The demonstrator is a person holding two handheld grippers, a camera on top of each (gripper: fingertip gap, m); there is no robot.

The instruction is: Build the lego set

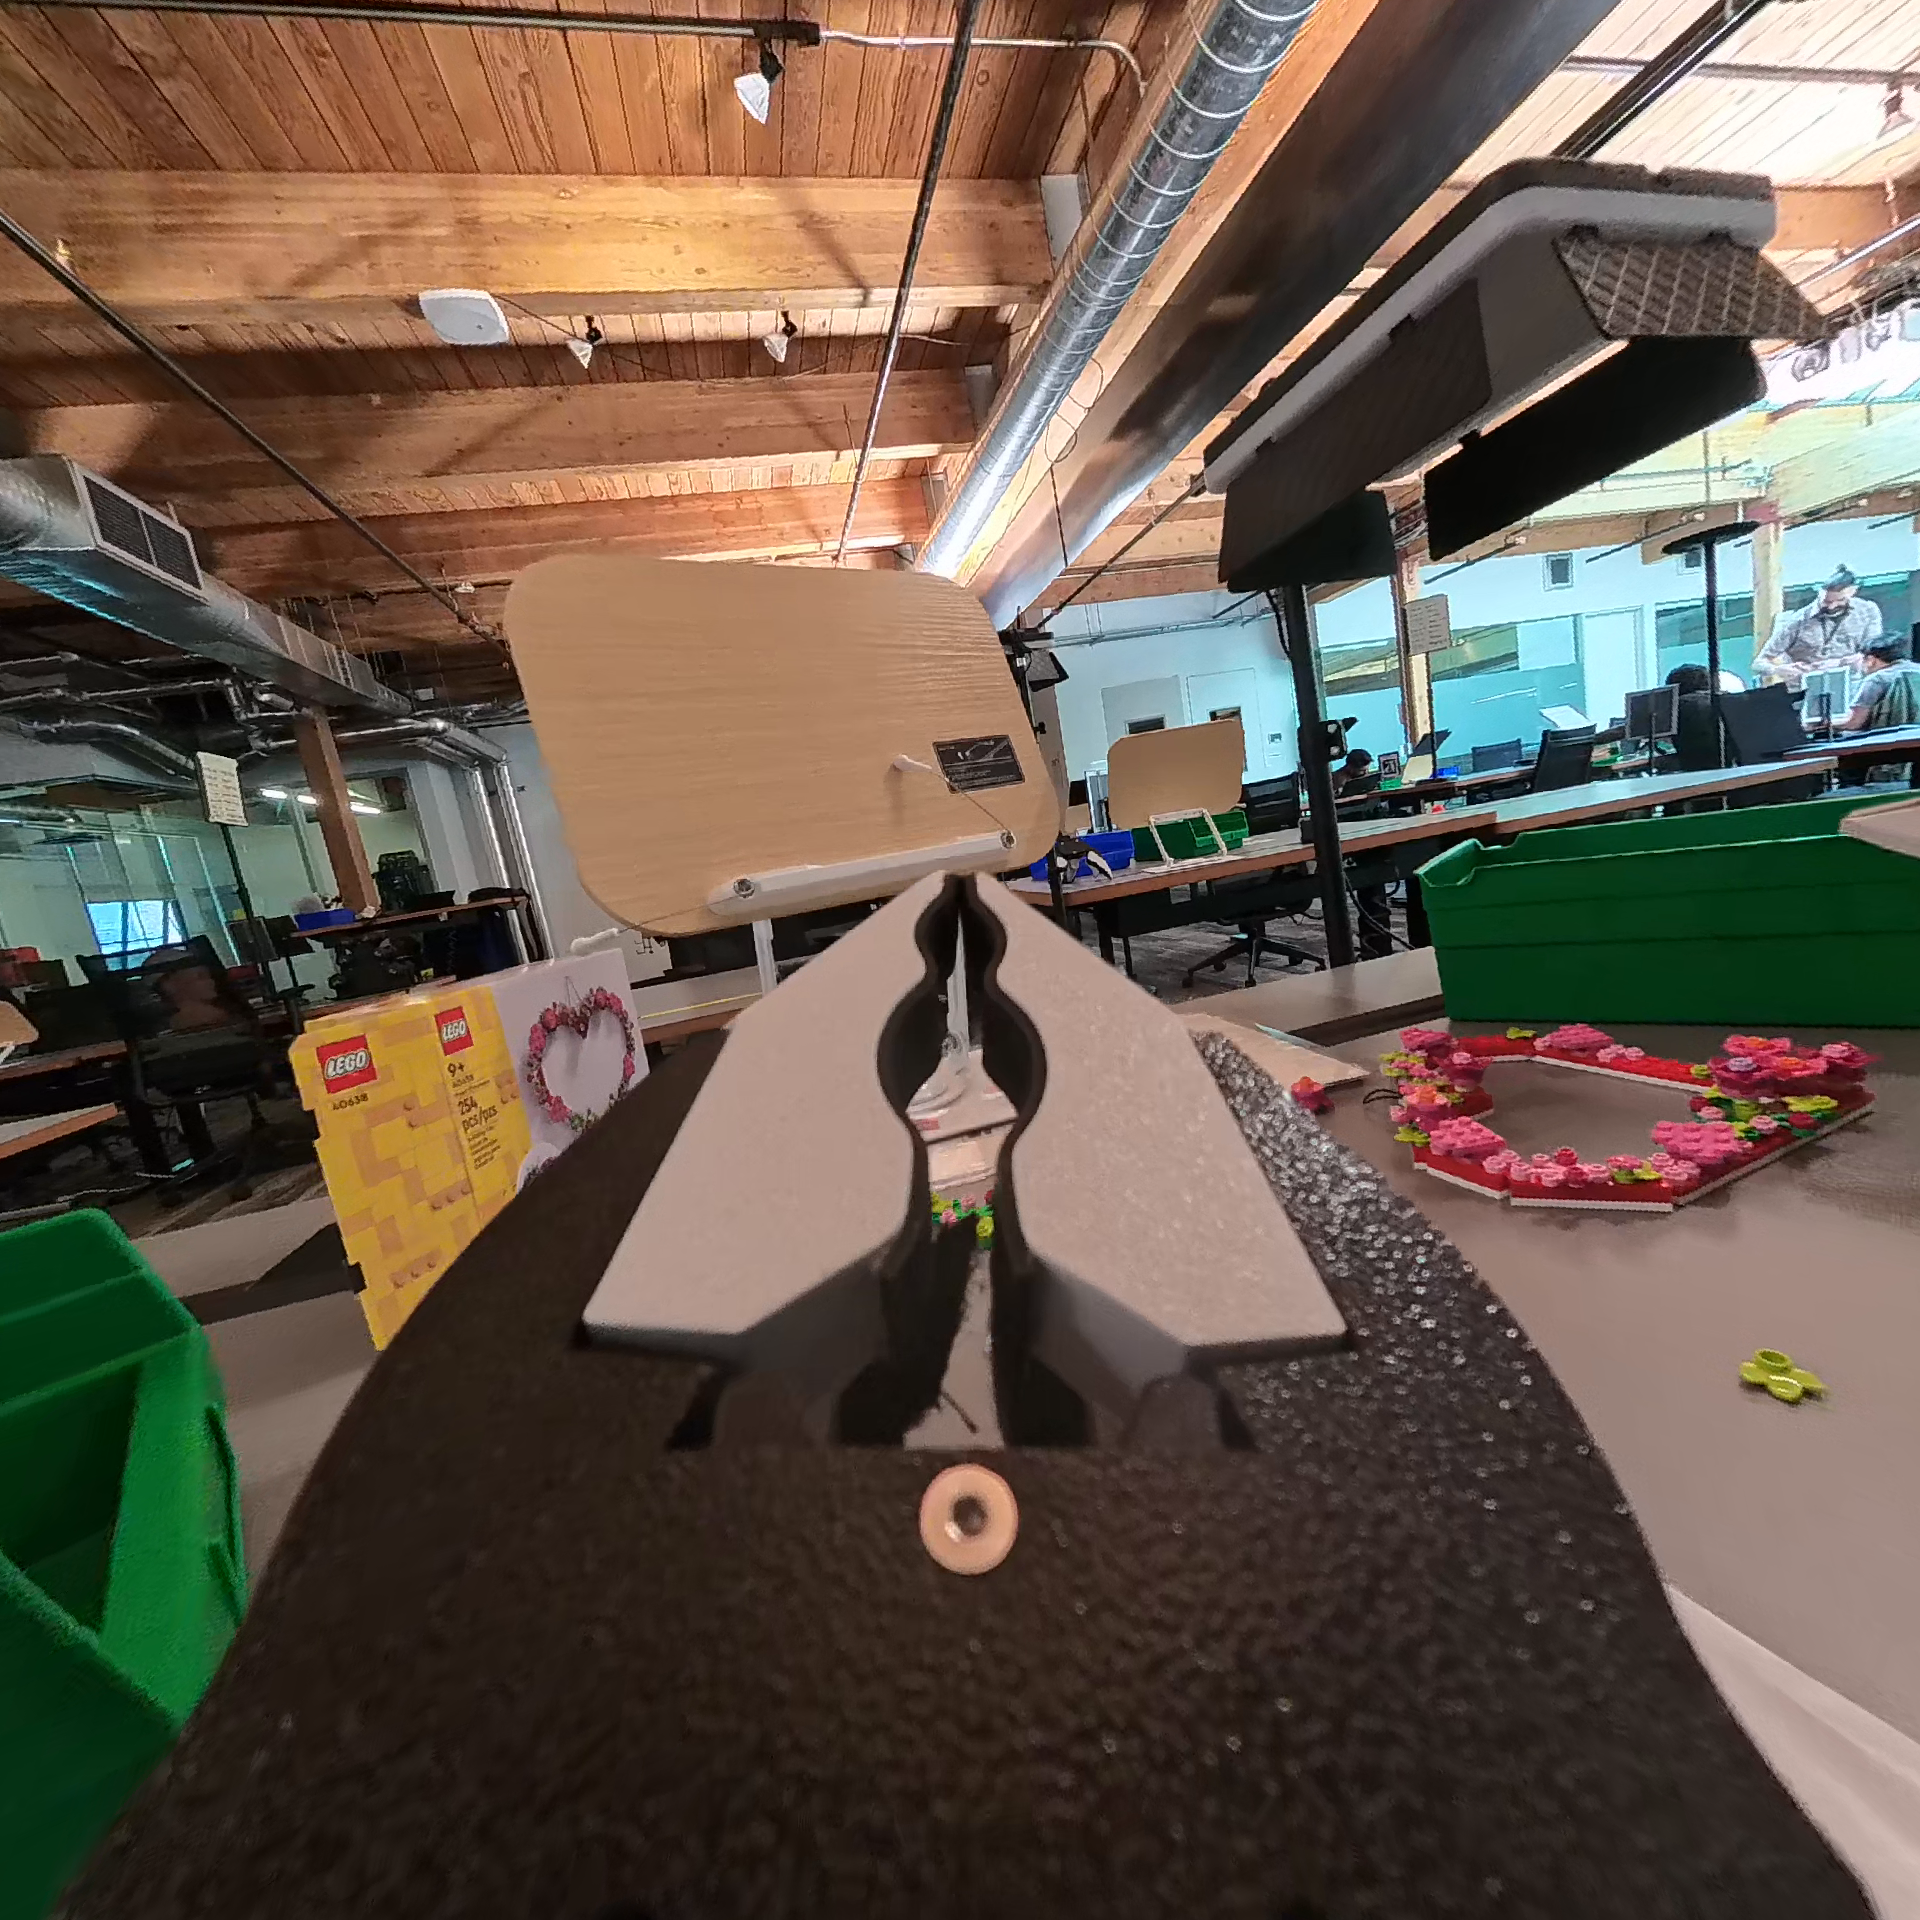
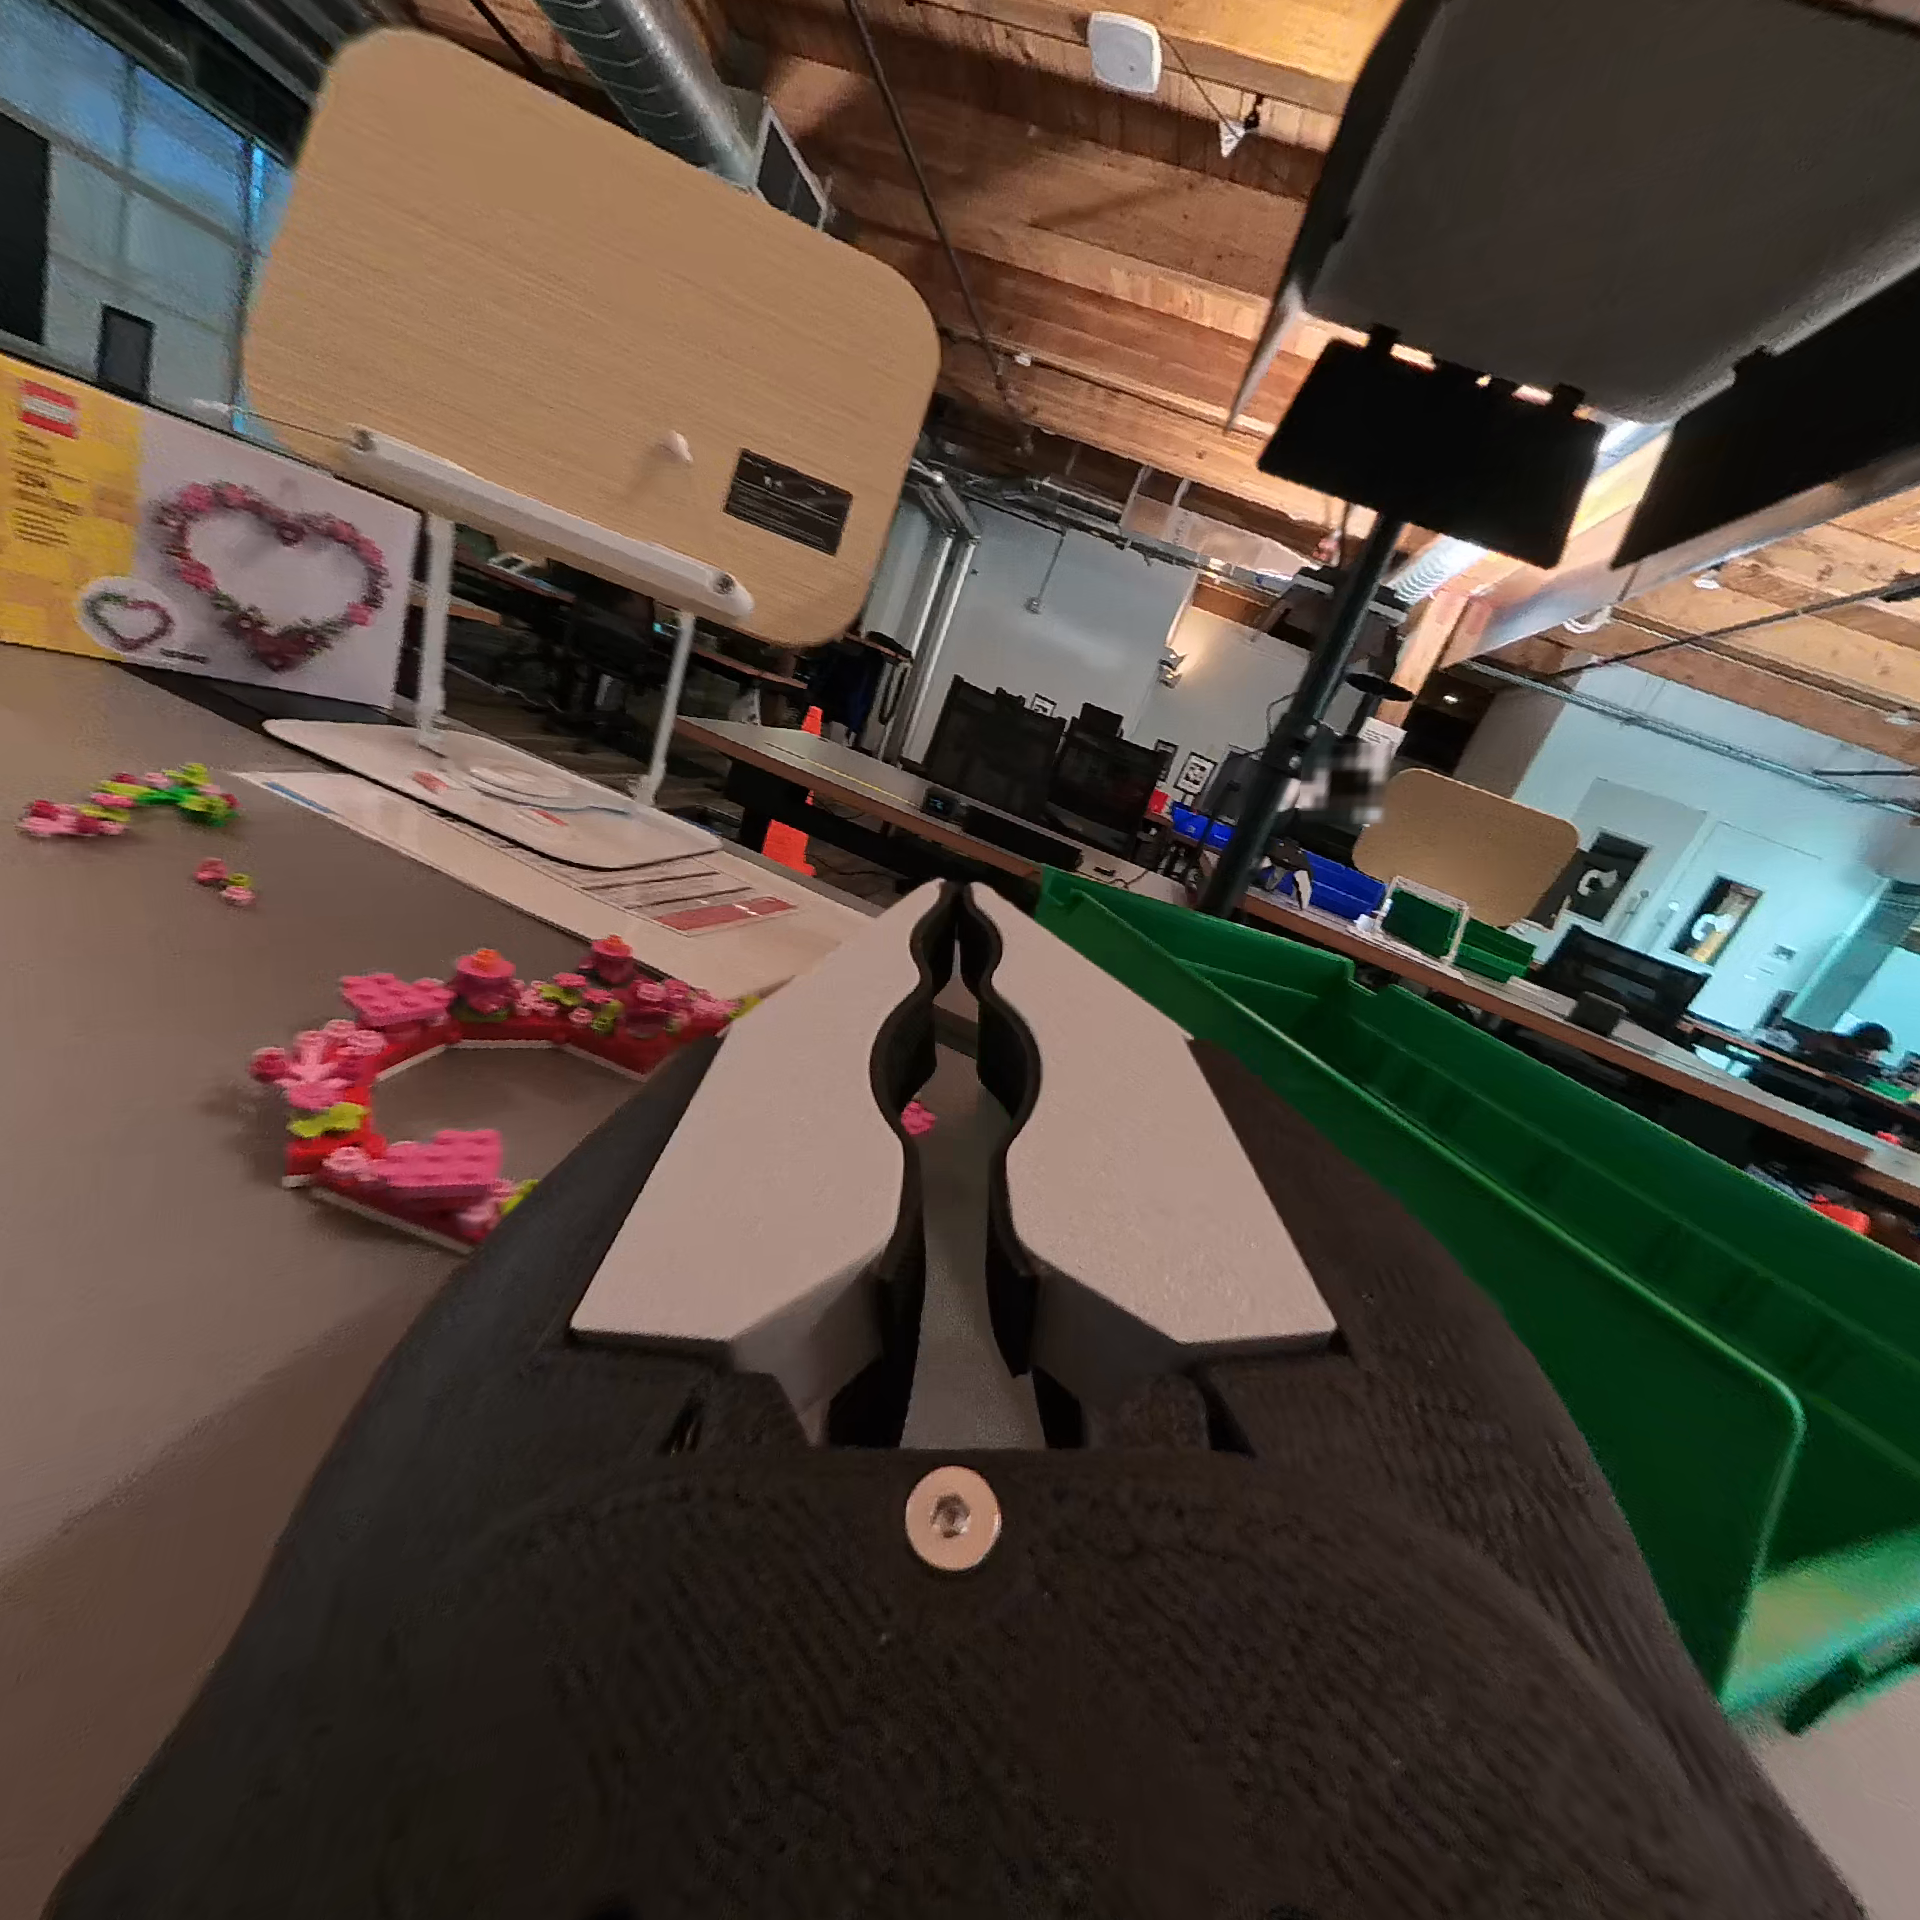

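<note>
A: Where does the heart-shaped flower build (image 1: 1631,1117) sit?

B: Flat on the grey table (image 1: 1662,1455), right of the left gripper (image 1: 960,883) and left of the right gripper (image 2: 958,891).

A: And the 2 grippers?

B: Both clenched, fingertips meeting, gripping nothing. A lime piece (image 1: 1779,1378) lies nearby; the yellow set box (image 1: 416,1132) and green bins (image 1: 1662,935) stand beyond.

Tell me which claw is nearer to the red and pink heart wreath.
Right, I judge. The right claw sits just beside the wreath, which lies at its left. The left claw is farther; the wreath lies across bare table to its right.
</note>
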